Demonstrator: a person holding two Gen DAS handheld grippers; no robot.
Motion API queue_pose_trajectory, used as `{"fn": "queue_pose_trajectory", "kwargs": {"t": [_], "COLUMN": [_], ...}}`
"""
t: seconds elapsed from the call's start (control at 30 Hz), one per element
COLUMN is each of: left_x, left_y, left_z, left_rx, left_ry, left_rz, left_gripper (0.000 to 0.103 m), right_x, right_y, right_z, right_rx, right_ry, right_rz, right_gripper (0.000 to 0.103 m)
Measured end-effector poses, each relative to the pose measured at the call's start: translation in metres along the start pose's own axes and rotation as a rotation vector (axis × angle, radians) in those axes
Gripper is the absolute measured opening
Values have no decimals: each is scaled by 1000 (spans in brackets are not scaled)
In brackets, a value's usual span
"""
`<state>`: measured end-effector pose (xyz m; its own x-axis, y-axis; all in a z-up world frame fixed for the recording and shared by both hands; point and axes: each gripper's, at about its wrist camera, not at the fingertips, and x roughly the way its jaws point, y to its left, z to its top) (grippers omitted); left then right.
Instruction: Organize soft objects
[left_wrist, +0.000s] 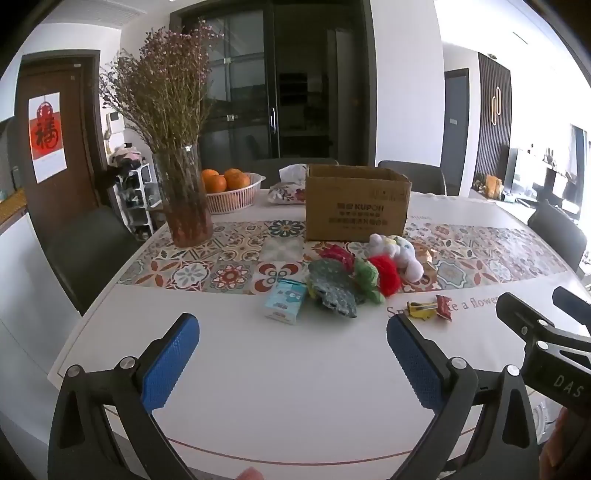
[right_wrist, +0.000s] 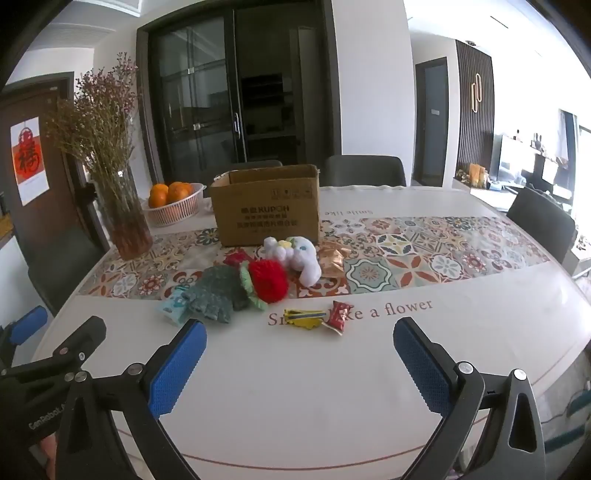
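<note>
At the far left of the table (left_wrist: 258, 387) a glass vase (left_wrist: 184, 199) of dried flowers stands on the patterned tile runner (left_wrist: 229, 273). Just right of it and farther back, a white basket (left_wrist: 236, 197) holds oranges (left_wrist: 225, 179). Behind the basket's right side lies a flowered tissue pouch (left_wrist: 286, 192), touching the left wall of an open cardboard box (left_wrist: 356, 206) that stands upright at the middle of the far side.

The soft things lie in a loose pile in front of the box, at the near edge of the runner. From the left: a small light-blue tissue pack (left_wrist: 284, 301), a dark green knitted piece (left_wrist: 332, 291) overlapping it, a lighter green knitted piece (left_wrist: 367, 278), a red fuzzy ball (left_wrist: 386, 275), and a white plush toy (left_wrist: 400, 251) nearest the box. A dark red knitted piece (left_wrist: 338, 254) shows behind the green ones. Right of the plush sits a crinkled gold wrapper (right_wrist: 332, 260). Nearer, apart from the pile, a yellow packet (right_wrist: 304, 317) and a red candy wrapper (right_wrist: 337, 317) lie on the printed lettering.

The left gripper (left_wrist: 293, 365) hovers over the bare near part of the table, its blue-padded jaws spread wide with nothing between them. The right gripper (right_wrist: 299, 365) hangs beside it to the right, equally wide and empty, angled down toward the packets. A fingertip (left_wrist: 557, 446) shows at the lower right of the left wrist view.
</note>
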<state>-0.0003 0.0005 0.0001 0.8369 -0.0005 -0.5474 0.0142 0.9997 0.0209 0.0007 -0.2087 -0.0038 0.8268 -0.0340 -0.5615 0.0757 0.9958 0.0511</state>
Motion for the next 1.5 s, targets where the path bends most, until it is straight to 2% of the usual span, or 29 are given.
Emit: {"fn": "queue_pose_trajectory", "kwargs": {"t": [0.7, 1.5], "left_x": [-6, -5], "left_y": [0, 2], "left_z": [-2, 0], "left_rx": [-20, -31], "left_ry": [-38, -27], "left_rz": [6, -13], "left_gripper": [103, 103], "right_x": [-1, -3], "right_y": [-2, 1], "right_z": [0, -2], "right_rx": [18, 11], "right_ry": [-8, -6], "right_rz": [16, 25], "right_gripper": [103, 103]}}
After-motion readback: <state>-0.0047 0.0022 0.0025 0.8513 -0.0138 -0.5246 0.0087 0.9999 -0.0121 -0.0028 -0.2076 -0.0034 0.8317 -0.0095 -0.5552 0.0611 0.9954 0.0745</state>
